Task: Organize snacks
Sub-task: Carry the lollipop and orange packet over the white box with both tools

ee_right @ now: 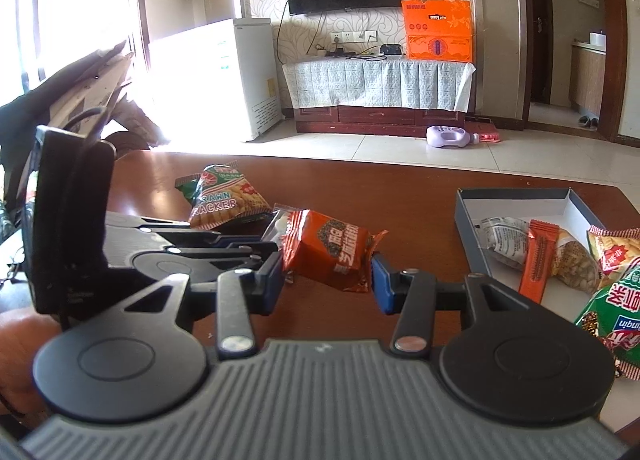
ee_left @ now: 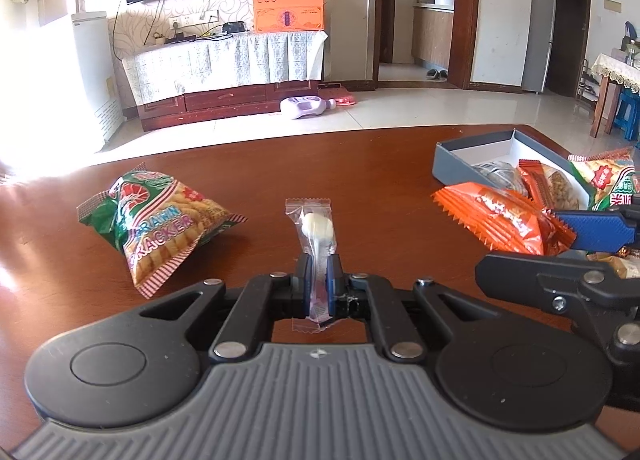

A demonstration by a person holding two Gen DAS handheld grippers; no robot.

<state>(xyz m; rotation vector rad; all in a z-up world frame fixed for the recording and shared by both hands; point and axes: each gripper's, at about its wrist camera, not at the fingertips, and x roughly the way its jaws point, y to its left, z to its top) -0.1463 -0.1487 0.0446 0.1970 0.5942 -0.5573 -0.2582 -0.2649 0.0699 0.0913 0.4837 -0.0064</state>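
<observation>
both grippers [ee_left: 319, 269] [ee_right: 327, 284] are black, with blue finger pads, silver screws, and perhaps rubbery ribbed grey bases.

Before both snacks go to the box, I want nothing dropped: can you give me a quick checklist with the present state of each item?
1. Left gripper grip on the clear candy packet: ok, both pads pinch it.
2. Right gripper grip on the orange snack pack: ok, it sits squeezed between both fingers, off the table.
3. Room in the grey box: ok, its far half shows bare white floor.
4. Snacks overhanging the box's near edge: not ok, a green bag and others spill over.
5. The two grippers' spacing: cannot tell, though they look close together.
6. Prawn cracker bag packed: not ok, it lies on the table.
</observation>
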